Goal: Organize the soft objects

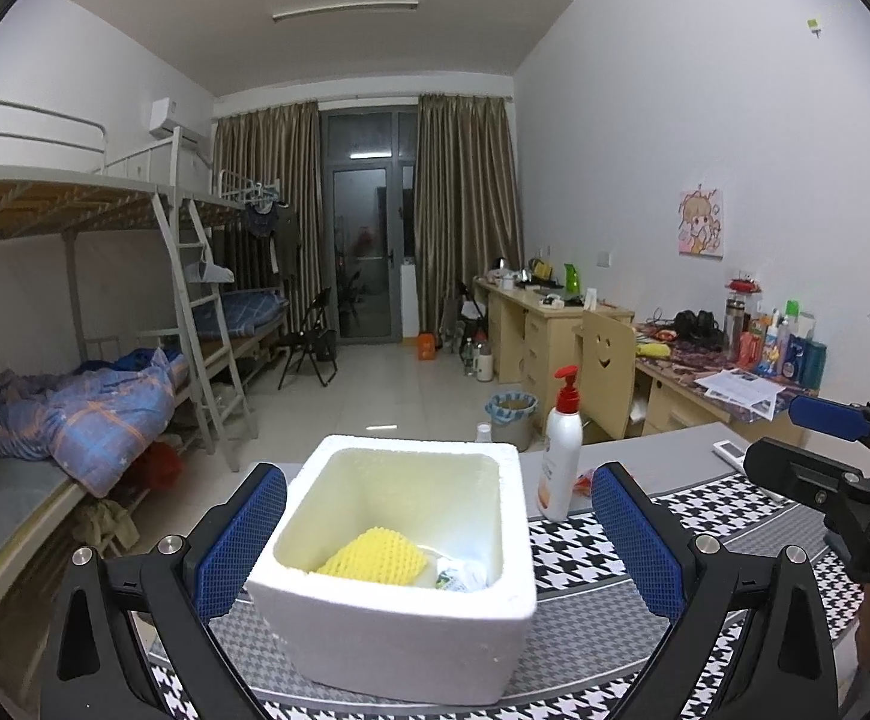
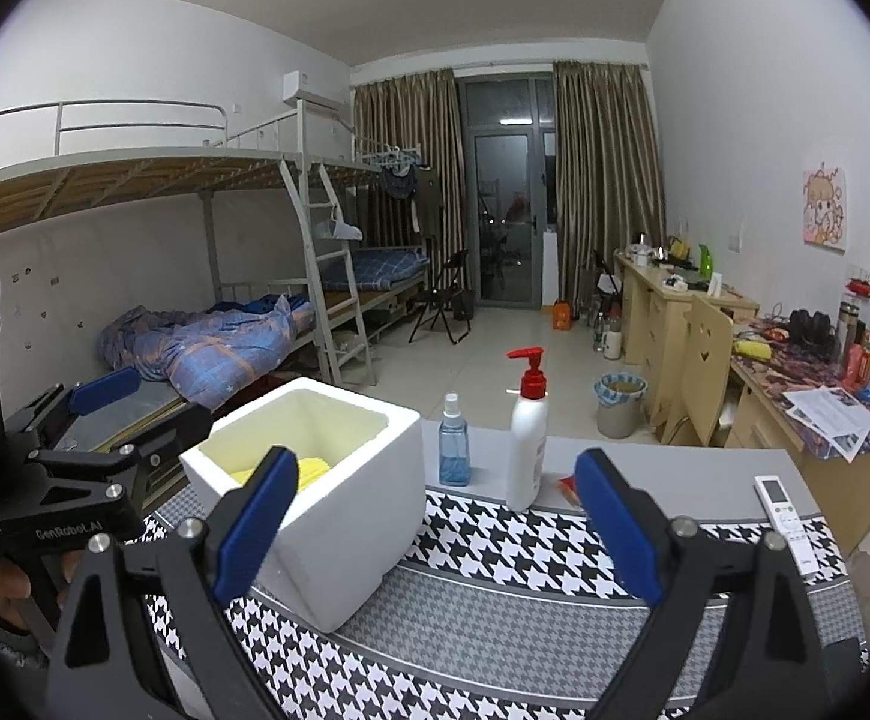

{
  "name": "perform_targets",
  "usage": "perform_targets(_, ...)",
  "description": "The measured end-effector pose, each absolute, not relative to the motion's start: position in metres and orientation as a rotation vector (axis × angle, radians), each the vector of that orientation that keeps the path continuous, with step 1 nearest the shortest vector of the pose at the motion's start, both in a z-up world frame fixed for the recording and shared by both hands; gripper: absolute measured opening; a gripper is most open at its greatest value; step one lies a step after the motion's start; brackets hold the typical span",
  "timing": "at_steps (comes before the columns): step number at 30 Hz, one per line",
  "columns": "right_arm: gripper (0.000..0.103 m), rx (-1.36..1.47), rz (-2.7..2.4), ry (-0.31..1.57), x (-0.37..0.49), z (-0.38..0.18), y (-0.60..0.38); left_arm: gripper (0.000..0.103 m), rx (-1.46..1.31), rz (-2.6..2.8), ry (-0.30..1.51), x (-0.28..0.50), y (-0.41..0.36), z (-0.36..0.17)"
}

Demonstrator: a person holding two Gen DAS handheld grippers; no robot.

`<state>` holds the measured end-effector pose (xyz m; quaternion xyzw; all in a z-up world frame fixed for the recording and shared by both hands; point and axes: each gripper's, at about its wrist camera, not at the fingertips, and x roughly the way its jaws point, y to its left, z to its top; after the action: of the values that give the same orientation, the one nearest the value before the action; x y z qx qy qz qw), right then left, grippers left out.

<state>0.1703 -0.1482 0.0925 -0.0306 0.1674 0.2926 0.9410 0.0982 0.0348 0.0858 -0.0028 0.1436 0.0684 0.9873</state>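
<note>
Left wrist view: our left gripper [image 1: 438, 546] hangs over the white foam box [image 1: 396, 600], blue pads spread wide, one on each side of the box walls and not touching them. We hold nothing. Inside the box, low between the pads, lie a yellow foam fruit net [image 1: 372, 558] and a crumpled white wrapper [image 1: 462, 576] just beside it.

Right wrist view: our right gripper [image 2: 435, 534] also stands apart and empty, above the houndstooth table mat [image 2: 495, 546]. The box sits off its left finger; ahead between the fingers stand a small blue spray bottle [image 2: 454, 450] and a white pump bottle with a red head [image 2: 528, 438]. A small red-orange item [image 2: 568, 487] peeks out near the right pad; too hidden to name. An air-conditioner remote [image 2: 783, 510] lies beyond the right finger.

Judgement: the soft items seem mostly boxed; the red scrap may be left. To do the next pick well, we should come in low past the pump bottle without tipping it, close gently on the soft piece, and keep the left gripper ready to steady the light box.
</note>
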Motion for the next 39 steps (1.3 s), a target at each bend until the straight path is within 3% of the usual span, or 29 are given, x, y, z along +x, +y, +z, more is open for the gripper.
perform_targets(7,0.097,-0.064,0.598,0.316,0.149,0.092,-0.155,0.102,0.01,0.132,0.253,0.077,0.025,0.089)
perform_targets(11,0.102,-0.064,0.594,0.272,0.135,0.092,-0.16,0.102,0.029,0.143,0.232,0.065,0.02,0.089)
perform_targets(39,0.102,-0.04,0.493,0.204,0.071,0.042,-0.185,0.102,-0.002,0.147,0.198,0.012,0.007,0.043)
